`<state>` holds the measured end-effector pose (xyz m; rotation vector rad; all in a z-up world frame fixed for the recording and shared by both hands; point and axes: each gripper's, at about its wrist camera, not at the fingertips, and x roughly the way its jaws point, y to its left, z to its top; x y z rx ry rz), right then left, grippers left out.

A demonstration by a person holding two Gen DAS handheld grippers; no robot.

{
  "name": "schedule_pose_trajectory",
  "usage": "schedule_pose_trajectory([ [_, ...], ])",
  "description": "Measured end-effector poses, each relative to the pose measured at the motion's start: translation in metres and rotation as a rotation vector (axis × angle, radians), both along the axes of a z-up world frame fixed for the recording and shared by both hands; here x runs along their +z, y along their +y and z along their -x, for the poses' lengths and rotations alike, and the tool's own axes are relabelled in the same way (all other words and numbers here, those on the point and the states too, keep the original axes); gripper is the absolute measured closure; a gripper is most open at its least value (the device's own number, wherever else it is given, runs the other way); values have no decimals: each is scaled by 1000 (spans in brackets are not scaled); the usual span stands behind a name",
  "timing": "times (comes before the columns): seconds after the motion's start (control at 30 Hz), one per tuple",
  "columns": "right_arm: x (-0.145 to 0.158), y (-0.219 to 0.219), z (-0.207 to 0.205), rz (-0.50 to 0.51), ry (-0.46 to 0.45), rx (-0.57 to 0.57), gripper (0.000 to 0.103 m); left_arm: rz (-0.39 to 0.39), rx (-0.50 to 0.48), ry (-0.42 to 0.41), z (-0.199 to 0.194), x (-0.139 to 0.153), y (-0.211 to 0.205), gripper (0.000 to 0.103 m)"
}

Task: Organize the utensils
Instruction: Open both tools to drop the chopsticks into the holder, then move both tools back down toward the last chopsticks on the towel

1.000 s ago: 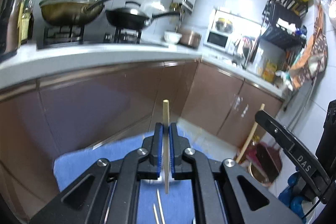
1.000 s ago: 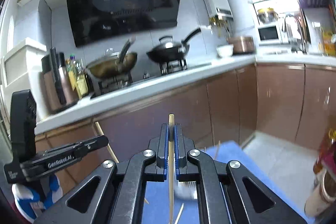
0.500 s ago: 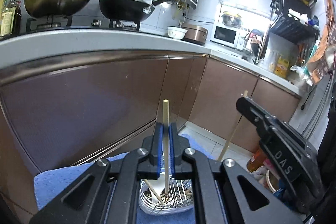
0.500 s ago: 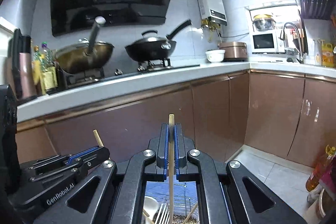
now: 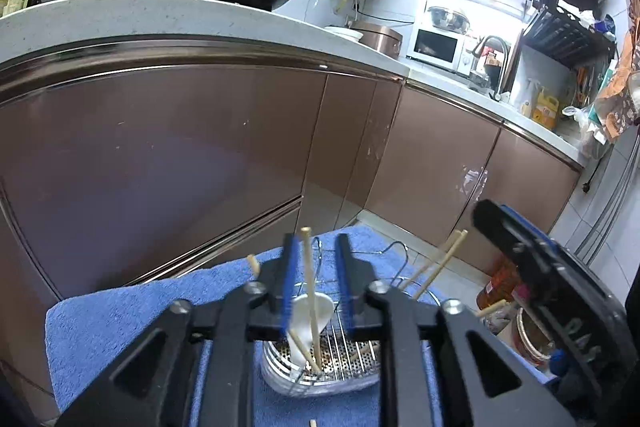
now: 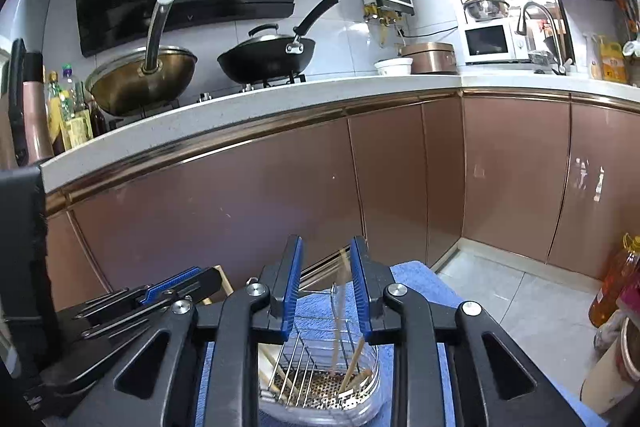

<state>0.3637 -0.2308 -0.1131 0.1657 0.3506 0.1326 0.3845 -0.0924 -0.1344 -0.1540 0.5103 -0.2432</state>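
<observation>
We see a metal utensil holder (image 5: 320, 375) standing on a blue towel (image 5: 120, 315), with a perforated floor, wire dividers and a clear rim. In the left part stands a white spoon (image 5: 310, 319), bowl up. A pale wooden chopstick (image 5: 310, 291) stands nearly upright in front of it, tip on the floor. Two more chopsticks (image 5: 436, 269) lean out to the right. From the right wrist view, another chopstick (image 6: 340, 311), blurred, stands in the holder's right part.
</observation>
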Motion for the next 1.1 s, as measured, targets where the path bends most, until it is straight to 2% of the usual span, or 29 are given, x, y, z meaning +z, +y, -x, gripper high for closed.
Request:
schedule_pose_trajectory([
  [0.1,7,-3,14,-18,-11,-5,70,3,7,-18,17,6,7,71],
  [0.23,20,-8,41,-29,-32,-16,68,10,23,-40,41,16,19,62],
  [0.53,43,-13,96,-35,-46,-26,68,28,58,-137,112,56,40,58],
  [0.73,58,-12,129,-31,-64,-28,68,-4,72,-227,160,83,39,52],
  [1.1,83,-9,186,-9,-121,-36,68,17,93,-236,210,100,64,52],
])
